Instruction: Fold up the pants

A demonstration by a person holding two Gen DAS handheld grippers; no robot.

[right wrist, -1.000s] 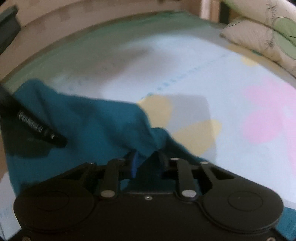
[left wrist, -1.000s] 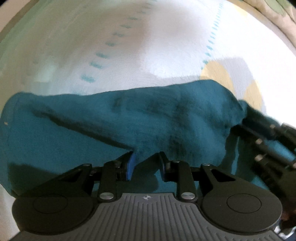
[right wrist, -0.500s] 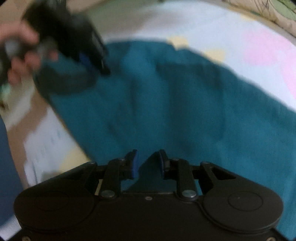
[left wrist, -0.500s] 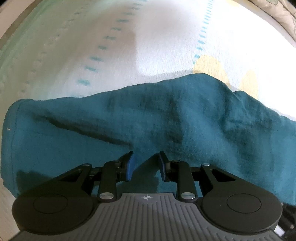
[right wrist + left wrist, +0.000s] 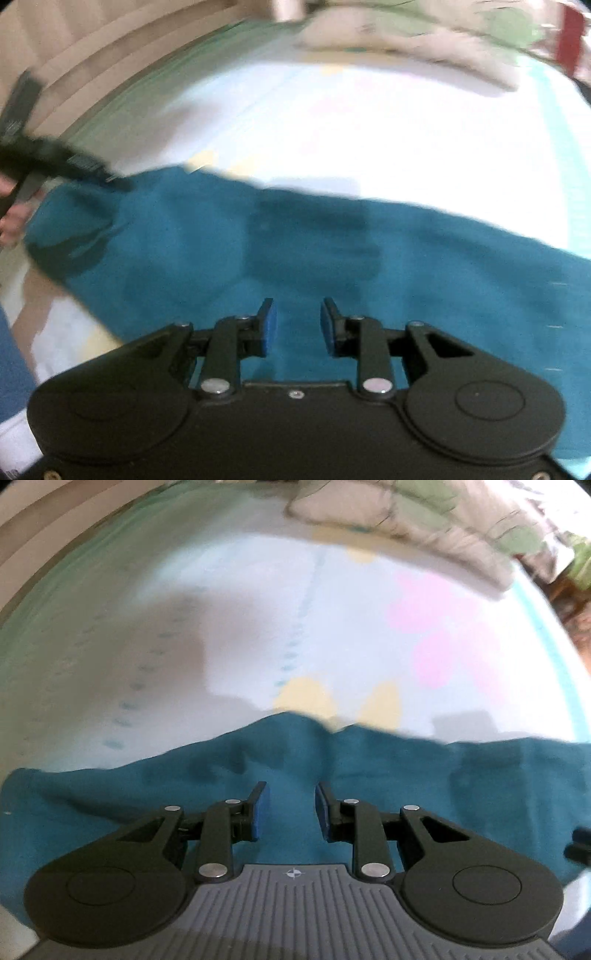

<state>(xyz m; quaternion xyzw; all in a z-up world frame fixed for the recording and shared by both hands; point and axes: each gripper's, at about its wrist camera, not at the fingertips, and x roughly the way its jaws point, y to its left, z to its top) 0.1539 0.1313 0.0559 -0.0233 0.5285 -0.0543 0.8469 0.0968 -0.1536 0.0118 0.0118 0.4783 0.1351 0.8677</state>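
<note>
The teal pants (image 5: 406, 775) lie spread flat across a bed sheet, wrinkled near the middle. They also fill the middle of the right wrist view (image 5: 314, 240). My left gripper (image 5: 291, 805) is open and empty, hovering just above the teal cloth. My right gripper (image 5: 298, 325) is open and empty, also above the cloth. The left gripper shows in the right wrist view (image 5: 55, 162) at the far left, over the end of the pants, held by a hand. Both views are blurred by motion.
The bed sheet (image 5: 258, 627) is pale with pink and yellow flower shapes and a green border. Pillows (image 5: 406, 513) lie at the far side, also in the right wrist view (image 5: 406, 37). A wooden bed frame (image 5: 110, 44) runs along the far left.
Both grippers let go of the teal cloth and opened. The pants now lie flat on the sheet. Both grippers lifted and tilted up, bringing the pillows into view.
</note>
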